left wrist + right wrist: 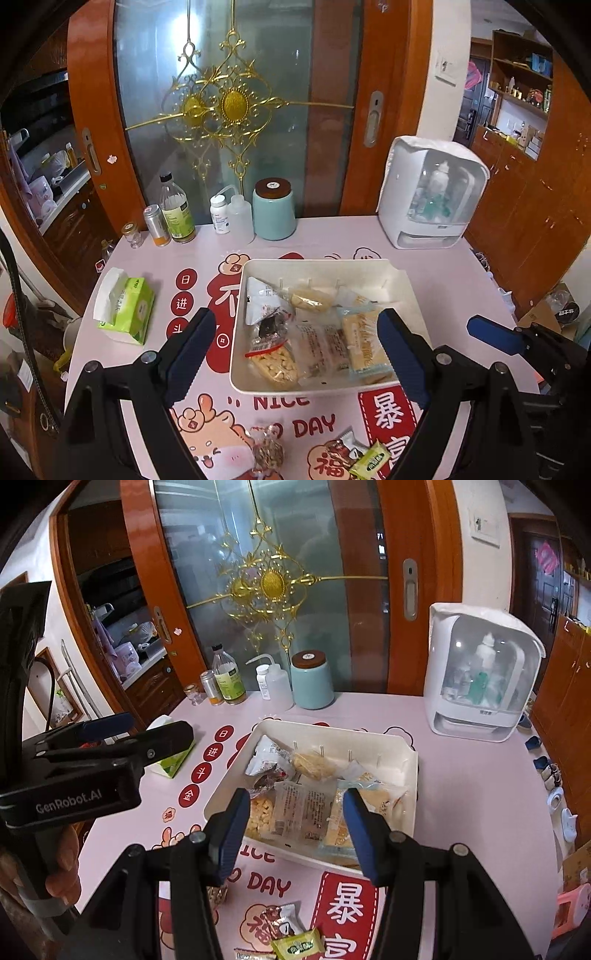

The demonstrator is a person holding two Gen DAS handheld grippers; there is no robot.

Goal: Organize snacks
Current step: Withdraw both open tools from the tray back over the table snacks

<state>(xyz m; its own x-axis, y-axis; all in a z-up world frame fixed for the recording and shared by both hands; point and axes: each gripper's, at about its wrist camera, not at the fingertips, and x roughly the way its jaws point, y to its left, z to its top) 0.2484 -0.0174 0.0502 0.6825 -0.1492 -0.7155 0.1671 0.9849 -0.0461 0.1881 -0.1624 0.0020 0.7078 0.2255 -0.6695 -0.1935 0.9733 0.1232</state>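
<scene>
both grippers hang above the pink printed tablecloth point(443, 280), and neither has anything in it. left gripper point(295, 354), blue pads spread wide, jaws open. right gripper point(295, 830), jaws parted a fair way, just air between the pads. centre of frame sits the white rectangular plastic tray point(402, 295), several wrapped snacks inside: a clear bag of pale puffed pieces point(275, 363) at its lower left, a long pale wafer pack point(364, 341) to the right. still loose on the cloth at the bottom edge: a small green sachet point(371, 461) and a clear packet of nuts point(267, 452).
</scene>
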